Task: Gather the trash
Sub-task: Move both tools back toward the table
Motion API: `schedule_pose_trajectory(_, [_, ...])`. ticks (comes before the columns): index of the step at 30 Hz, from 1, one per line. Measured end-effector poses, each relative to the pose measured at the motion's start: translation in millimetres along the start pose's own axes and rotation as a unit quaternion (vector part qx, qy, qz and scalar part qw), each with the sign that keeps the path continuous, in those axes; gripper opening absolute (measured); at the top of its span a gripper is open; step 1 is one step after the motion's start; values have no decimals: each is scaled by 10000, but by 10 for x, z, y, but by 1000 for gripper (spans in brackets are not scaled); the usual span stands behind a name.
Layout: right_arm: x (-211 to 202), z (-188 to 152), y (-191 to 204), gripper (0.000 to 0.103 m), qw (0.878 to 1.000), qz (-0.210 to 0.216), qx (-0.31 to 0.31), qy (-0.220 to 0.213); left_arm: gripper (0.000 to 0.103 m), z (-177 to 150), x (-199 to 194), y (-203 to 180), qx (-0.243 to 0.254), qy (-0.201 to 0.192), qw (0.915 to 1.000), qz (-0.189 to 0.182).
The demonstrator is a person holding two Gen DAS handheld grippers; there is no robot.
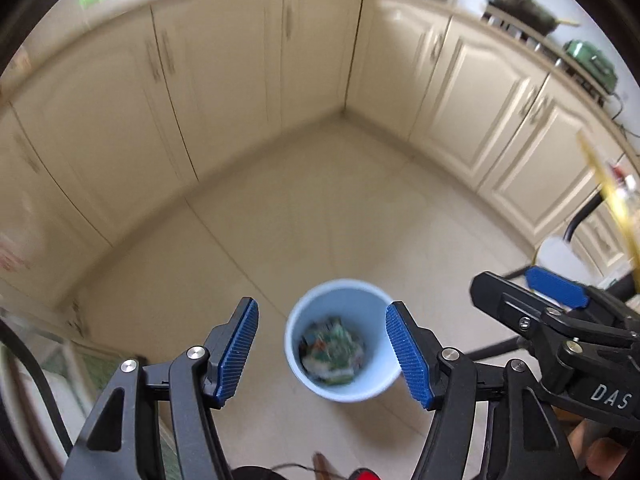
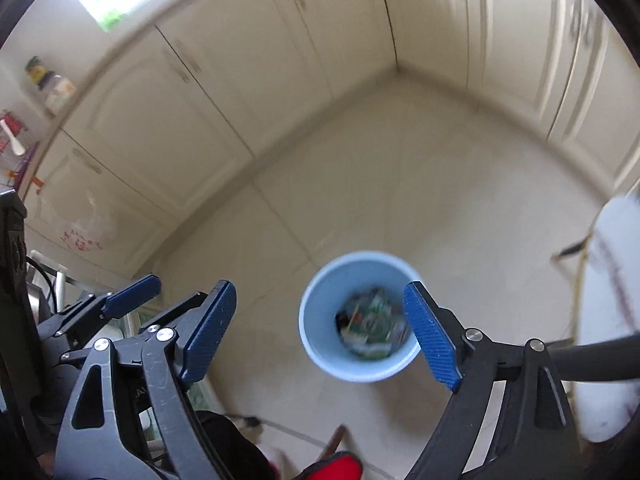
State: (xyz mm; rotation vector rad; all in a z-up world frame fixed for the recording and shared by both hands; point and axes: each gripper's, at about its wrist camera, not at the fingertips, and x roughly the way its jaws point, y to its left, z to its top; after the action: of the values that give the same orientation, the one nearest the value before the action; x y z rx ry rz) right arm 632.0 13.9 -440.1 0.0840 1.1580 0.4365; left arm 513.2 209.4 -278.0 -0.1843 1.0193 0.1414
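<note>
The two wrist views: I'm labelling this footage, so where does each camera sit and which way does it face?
Left wrist: on the left hand-held gripper, facing steeply down at a blue bin on the floor; the right hand-held gripper shows at right.
Right wrist: on the right hand-held gripper, facing down likewise; the left one shows at left.
Shared: bin, tiled floor, cream cabinets.

"DAS" in white on right gripper (image 1: 560,300) body.

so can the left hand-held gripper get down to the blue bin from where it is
Probably yes. The left hand-held gripper is open and empty, and the blue bin stands alone on bare floor below it. The right hand-held gripper sits off to the side.
</note>
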Motion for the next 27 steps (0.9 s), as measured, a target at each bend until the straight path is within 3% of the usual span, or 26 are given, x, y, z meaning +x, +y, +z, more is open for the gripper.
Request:
schedule_pose_trajectory(4, [-789,27,213,96,9959,-257,-315,-803,71,-64,-656,-137,45,-840,9963,169])
schedule_pose_trajectory(7, [-1532,-65,378,101,9848,-465,-538,-1584,75,-191,-1099,-311,109,-1410,9896,256])
schedule_pose_trajectory(9, [-1955,-157,463,103,9762,-601,-618,-1991,76,-345,-1370,-504,148,-1764,9838,274])
schedule_pose_trajectory(13, [-2725,-362,624,103,9569,-875,-719,-2674,91,-608,-1987,-778,213,-2510,9676,167])
schedule_pose_trajectory(16, [-3270,-561,733,103,9385,-1142,-767,-3166,99,-993,-2296,-1010,222,-2982,9542,84])
schedule_pose_trajectory(22, [-4154,-935,946,103,9122,-1352,-769,-3791,102,-1900,-2869,-1256,270,-3807,9241,-178])
schedule_pose_trajectory(27, [-4656,-1239,1012,103,8883,-1606,-823,-4222,102,-2617,-2909,-1231,400,-4218,9053,-297])
